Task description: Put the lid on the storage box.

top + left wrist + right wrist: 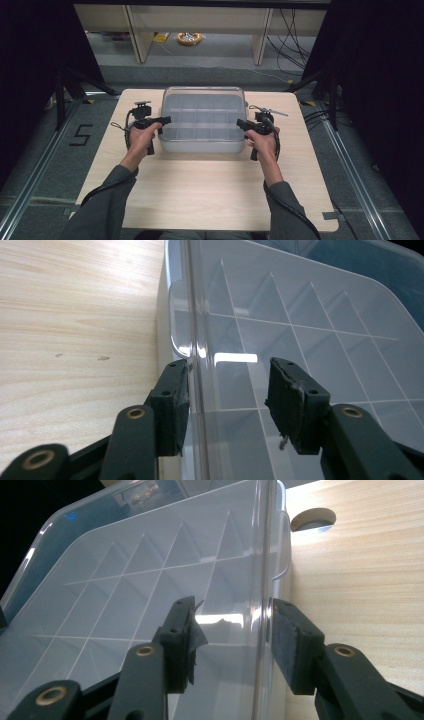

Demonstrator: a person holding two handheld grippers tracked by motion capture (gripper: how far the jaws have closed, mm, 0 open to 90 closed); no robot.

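Observation:
A clear plastic compartment box point(202, 120) with its lid on stands at the middle of the far half of the wooden table point(200, 190). My left gripper point(164, 120) is at the box's left edge and my right gripper point(241, 123) at its right edge. In the left gripper view the left gripper point(227, 372) is open and straddles the lid's rim point(192, 335): one pad lies against the outer edge, the other hangs clear over the lid. In the right gripper view the right gripper point(232, 612) is open astride the opposite rim point(265, 555), with gaps on both sides.
A round hole point(312, 519) is cut in the table beside the box's far right corner. Beyond the table are shelf legs, floor cables and a yellow object point(189, 38). Black stands flank both sides. Bare tabletop lies in front of the box.

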